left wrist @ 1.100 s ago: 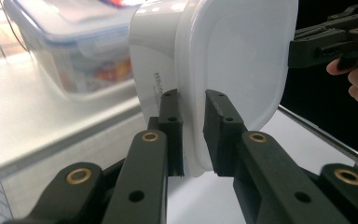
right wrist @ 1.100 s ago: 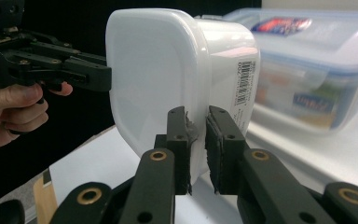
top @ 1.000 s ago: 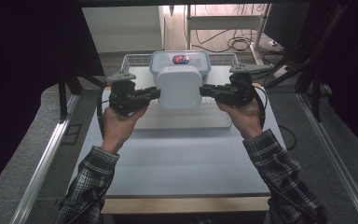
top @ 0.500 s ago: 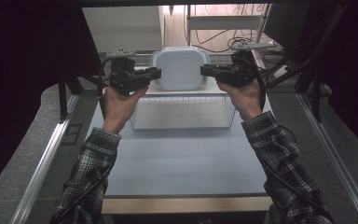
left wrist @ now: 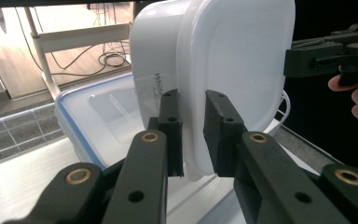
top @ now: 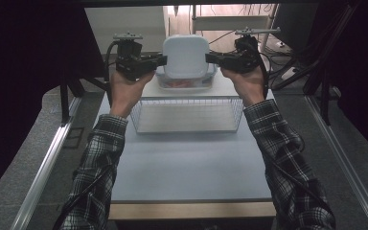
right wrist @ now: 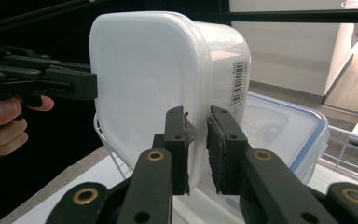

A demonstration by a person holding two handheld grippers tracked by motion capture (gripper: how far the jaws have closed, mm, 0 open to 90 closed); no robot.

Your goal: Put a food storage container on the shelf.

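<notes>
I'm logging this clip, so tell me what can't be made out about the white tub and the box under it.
- White tub: its inside is hidden in the high view; its lidded face is turned toward the camera.
- Lidded box: contents are a reddish blur through its wall in the high view; the tub covers its top.
- Tub label: cut off by the left tongs in the left gripper view.
- Barcode: too small to read in the right gripper view.

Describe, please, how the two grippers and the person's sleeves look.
Both the left gripper and the right gripper are black, with two flat jaws on perforated link arms joined by brass-coloured pivots. Each carries a grey three-cornered plate on top, and a black cable trails from it. The sleeves are plaid, black and white.
</notes>
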